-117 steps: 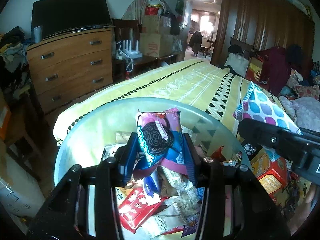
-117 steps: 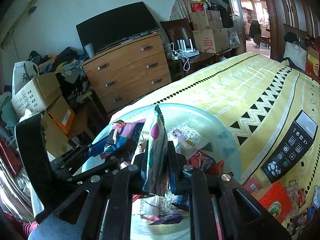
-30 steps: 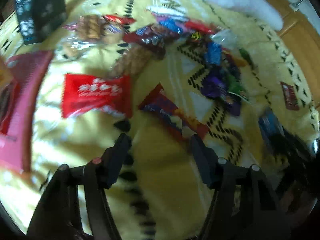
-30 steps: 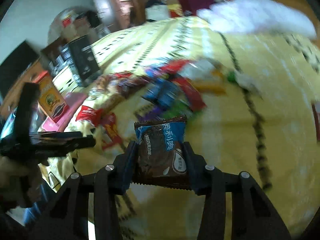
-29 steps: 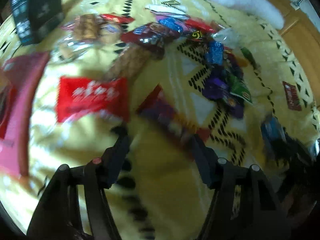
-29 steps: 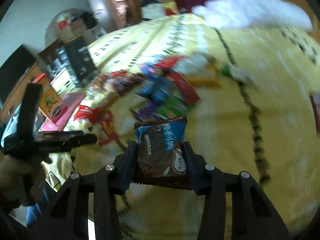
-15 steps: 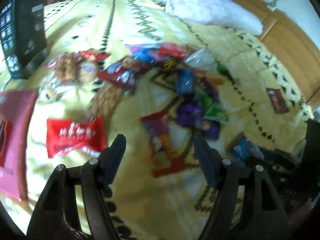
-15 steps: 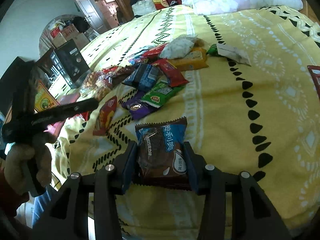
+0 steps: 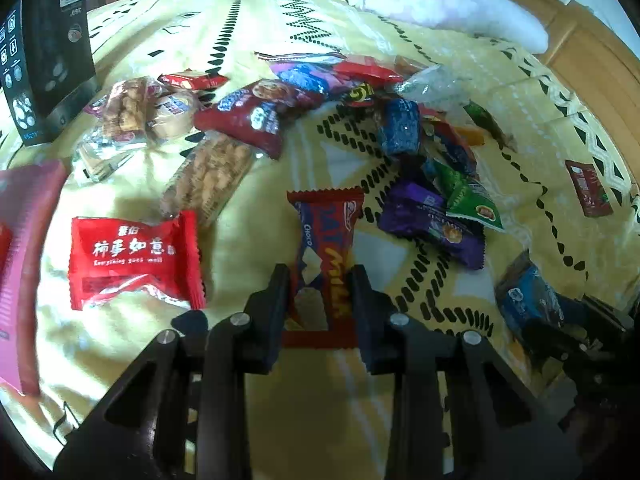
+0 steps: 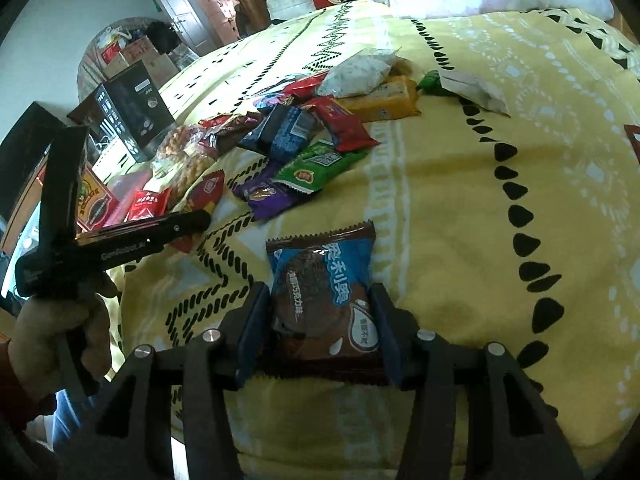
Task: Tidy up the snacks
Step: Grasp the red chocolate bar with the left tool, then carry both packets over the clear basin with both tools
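On the yellow patterned bedspread, my left gripper points down over a red oat-milk chocolate bar packet. Its jaws are closing, with the pads against the packet's two long edges. My right gripper is low over the bedspread with a blue and brown cookie packet between its fingers. Its jaws are opening, but the pads still touch the packet. The right wrist view shows the left gripper at left, with a hand holding it.
A heap of several snack packets lies ahead, with a purple one nearest. A red packet lies to the left, and beyond it a pink box and a black carton. A pillow lies at the far end.
My left gripper has moved up to the red bar packet and its wide jaws have closed around it. My right gripper has sunk toward the bedspread with the cookie packet, and its jaws have widened slightly.
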Demonstrator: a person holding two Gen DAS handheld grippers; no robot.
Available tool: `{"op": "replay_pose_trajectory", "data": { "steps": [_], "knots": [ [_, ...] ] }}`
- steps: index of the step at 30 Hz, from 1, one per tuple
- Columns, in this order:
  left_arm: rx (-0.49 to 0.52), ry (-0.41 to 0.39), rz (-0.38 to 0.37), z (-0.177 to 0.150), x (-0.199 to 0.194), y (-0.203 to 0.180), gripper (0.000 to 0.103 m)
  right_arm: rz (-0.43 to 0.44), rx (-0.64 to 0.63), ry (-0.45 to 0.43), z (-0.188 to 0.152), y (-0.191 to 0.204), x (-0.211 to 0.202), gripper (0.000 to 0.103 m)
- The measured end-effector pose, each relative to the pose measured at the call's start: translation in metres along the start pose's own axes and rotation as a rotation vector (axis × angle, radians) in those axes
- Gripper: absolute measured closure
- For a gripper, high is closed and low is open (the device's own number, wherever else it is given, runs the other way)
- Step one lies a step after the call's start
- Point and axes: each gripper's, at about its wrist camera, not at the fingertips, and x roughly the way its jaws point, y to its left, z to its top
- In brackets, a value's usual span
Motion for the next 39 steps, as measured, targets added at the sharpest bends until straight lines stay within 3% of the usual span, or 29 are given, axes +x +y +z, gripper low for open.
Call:
{"op": "replay_pose_trajectory", "data": {
  "steps": [5,7,8,11,18,25,39],
  "knots": [
    [0.016,-0.022,0.0,0.001,0.004,-0.004,0.056,-0.006,-0.005,0.007,0.003,0.001,0.005,0.047],
    [0.021,-0.018,0.006,0.004,0.005,-0.006,0.059,-0.007,-0.007,0.013,0.003,0.001,0.007,0.046],
    [0.014,-0.019,0.006,0.005,0.005,-0.005,0.074,-0.007,-0.006,0.014,0.003,0.001,0.007,0.046],
    [0.004,-0.022,-0.002,0.006,-0.001,-0.003,0.076,-0.013,0.005,0.004,0.003,0.0,0.005,0.054],
    [0.062,-0.101,0.021,0.009,-0.04,-0.01,0.077,-0.008,0.026,-0.042,0.007,0.002,-0.014,0.055],
    [0.127,-0.19,0.139,0.014,-0.087,-0.015,0.077,0.002,0.007,-0.099,0.02,0.021,-0.044,0.055],
    [0.041,-0.355,0.22,0.022,-0.169,0.027,0.077,0.024,-0.121,-0.191,0.062,0.092,-0.086,0.055]
  ]
}}
